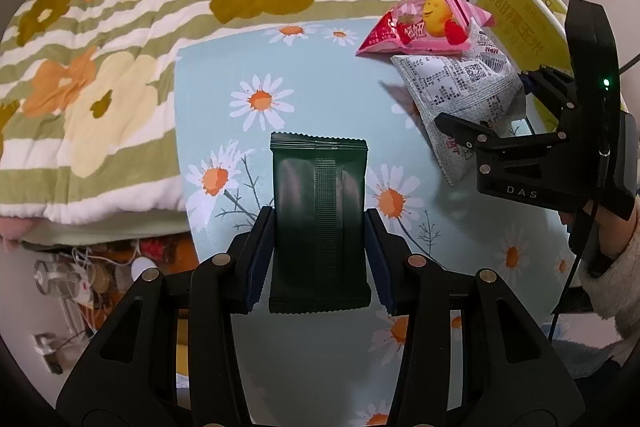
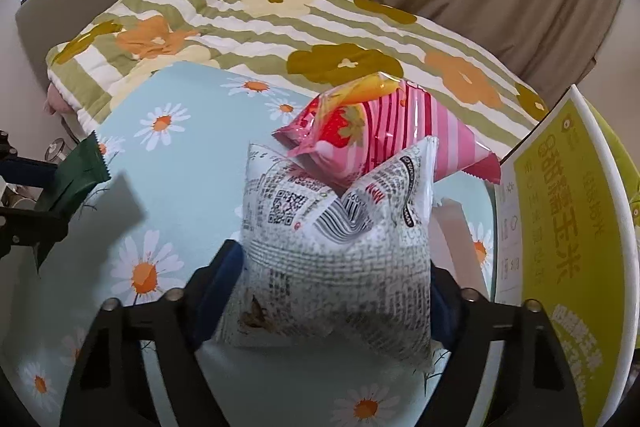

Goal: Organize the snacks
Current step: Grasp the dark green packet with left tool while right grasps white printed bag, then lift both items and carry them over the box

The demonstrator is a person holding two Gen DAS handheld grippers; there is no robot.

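Over the daisy-print cloth point(image 1: 332, 95), the left gripper point(image 1: 319, 259) clamps a dark green packet point(image 1: 318, 211) lifted above it. Near the cloth's far right corner, the right gripper point(image 2: 336, 291) straddles a white printed pouch point(image 2: 340, 247), pads at its sides, pink strawberry packet point(image 2: 360, 131) leaning on top, yellow box point(image 2: 560, 227) beside.

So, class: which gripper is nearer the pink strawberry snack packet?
Right. The right gripper straddles the grey printed packet that the pink strawberry snack packet rests on; the left gripper holds a dark green packet farther away.
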